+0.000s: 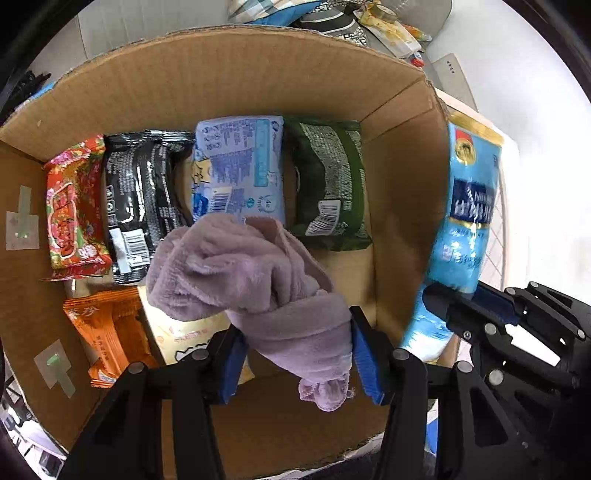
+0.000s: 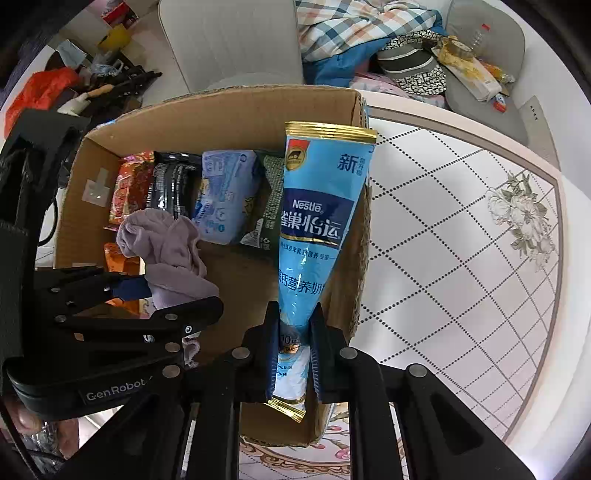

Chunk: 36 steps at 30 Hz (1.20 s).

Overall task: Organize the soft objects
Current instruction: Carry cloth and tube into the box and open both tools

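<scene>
My left gripper (image 1: 295,350) is shut on a bunched lilac fleece cloth (image 1: 243,273) and holds it over the open cardboard box (image 1: 221,74). The cloth also shows in the right wrist view (image 2: 166,251), with the left gripper (image 2: 147,295) at the left. My right gripper (image 2: 293,354) is shut on the lower end of a light blue Nestle pouch (image 2: 317,214), upright above the box's right wall. The pouch appears in the left wrist view (image 1: 465,218), with the right gripper (image 1: 465,306) below it.
Inside the box lie a red floral pack (image 1: 74,206), a black pack (image 1: 140,203), a blue wipes pack (image 1: 240,166), a dark green pack (image 1: 328,184) and an orange pack (image 1: 107,332). The box stands on a white patterned table (image 2: 461,240). Clothes (image 2: 354,33) lie piled behind.
</scene>
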Each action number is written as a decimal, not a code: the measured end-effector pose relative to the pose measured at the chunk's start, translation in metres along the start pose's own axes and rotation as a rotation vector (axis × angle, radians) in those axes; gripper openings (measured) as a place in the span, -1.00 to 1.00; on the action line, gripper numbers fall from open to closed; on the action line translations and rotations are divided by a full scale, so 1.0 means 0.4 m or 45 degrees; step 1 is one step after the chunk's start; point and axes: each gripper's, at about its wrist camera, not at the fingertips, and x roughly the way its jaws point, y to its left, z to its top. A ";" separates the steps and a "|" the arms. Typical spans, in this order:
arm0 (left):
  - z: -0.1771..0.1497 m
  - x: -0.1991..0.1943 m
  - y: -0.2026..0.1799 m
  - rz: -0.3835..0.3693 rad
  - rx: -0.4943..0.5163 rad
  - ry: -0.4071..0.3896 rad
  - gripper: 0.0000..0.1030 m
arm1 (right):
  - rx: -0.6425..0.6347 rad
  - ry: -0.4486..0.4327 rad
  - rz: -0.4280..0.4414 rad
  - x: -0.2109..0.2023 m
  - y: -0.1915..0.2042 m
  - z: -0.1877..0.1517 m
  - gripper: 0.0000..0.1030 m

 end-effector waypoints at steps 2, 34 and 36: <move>0.005 0.001 -0.006 0.047 0.007 -0.003 -0.02 | -0.005 0.010 -0.029 0.003 0.003 0.000 -0.60; -0.244 -0.257 0.120 0.377 -0.202 -0.473 0.99 | 0.114 -0.112 -0.061 -0.085 0.048 -0.133 1.00; -0.252 -0.260 0.126 0.377 -0.214 -0.477 0.99 | 0.117 -0.119 -0.065 -0.088 0.054 -0.142 1.00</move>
